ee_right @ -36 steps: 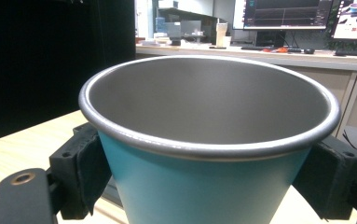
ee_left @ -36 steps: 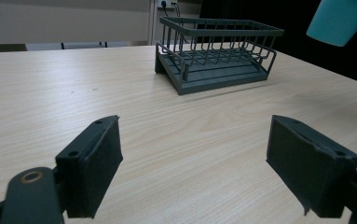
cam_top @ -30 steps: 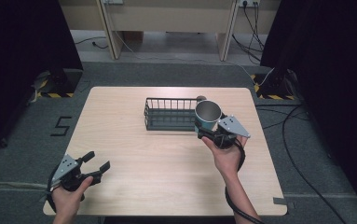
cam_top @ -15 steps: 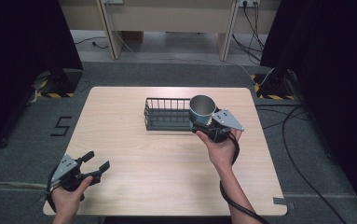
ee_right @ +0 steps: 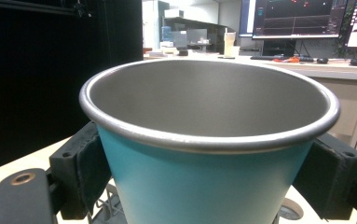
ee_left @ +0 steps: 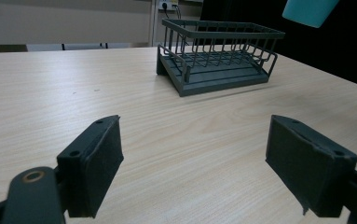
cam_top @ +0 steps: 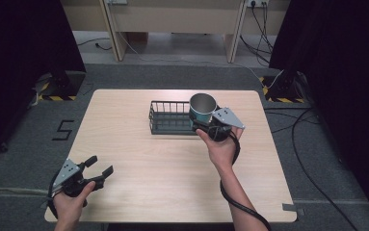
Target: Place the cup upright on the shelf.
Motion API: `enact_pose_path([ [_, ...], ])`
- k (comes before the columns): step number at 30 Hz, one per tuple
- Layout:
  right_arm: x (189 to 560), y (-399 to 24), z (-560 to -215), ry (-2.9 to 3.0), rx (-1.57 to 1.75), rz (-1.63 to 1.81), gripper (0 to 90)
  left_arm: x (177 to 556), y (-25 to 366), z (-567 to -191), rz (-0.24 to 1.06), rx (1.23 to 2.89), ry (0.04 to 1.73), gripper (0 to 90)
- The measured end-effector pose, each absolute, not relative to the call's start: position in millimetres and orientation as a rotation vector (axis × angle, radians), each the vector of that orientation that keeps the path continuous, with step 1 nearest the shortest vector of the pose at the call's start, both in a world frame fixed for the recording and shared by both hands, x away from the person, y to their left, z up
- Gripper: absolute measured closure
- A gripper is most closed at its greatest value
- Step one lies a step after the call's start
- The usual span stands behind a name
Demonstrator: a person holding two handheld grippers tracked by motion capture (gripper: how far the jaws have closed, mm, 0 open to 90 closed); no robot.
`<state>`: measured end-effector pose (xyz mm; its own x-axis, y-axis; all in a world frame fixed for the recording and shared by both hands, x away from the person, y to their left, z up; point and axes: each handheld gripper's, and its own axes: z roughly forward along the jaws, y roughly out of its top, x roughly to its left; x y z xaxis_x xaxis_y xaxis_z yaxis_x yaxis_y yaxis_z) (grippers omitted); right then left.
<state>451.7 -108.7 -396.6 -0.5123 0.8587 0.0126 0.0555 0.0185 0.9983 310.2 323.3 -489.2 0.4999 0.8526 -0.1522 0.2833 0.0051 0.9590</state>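
The pale wooden worktop (cam_top: 138,159) carries a dark wire rack (cam_top: 170,118) near its far middle. At the rack's right end, the right gripper (cam_top: 202,126) holds a teal cup (cam_top: 202,109) with a steel inside upright in the air, its jaws pressed on the cup's two sides just below the rim. The left gripper (cam_top: 98,168) rests at the near left corner, well apart from the rack, its jaws spread wide with nothing between them.

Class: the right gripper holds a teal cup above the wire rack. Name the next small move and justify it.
Probably lower the cup into the rack: the right gripper clamps it upright over the rack's right end, off the table. The left gripper rests open, far off.
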Motion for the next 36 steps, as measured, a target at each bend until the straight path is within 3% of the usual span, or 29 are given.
enact_pose_path([
  [36, 490.5, -94.9, -386.5, 1.630, 0.998, 1.572, 15.8, 310.4, 324.1, -489.5, 0.598, 1.545, 1.018, 18.3],
])
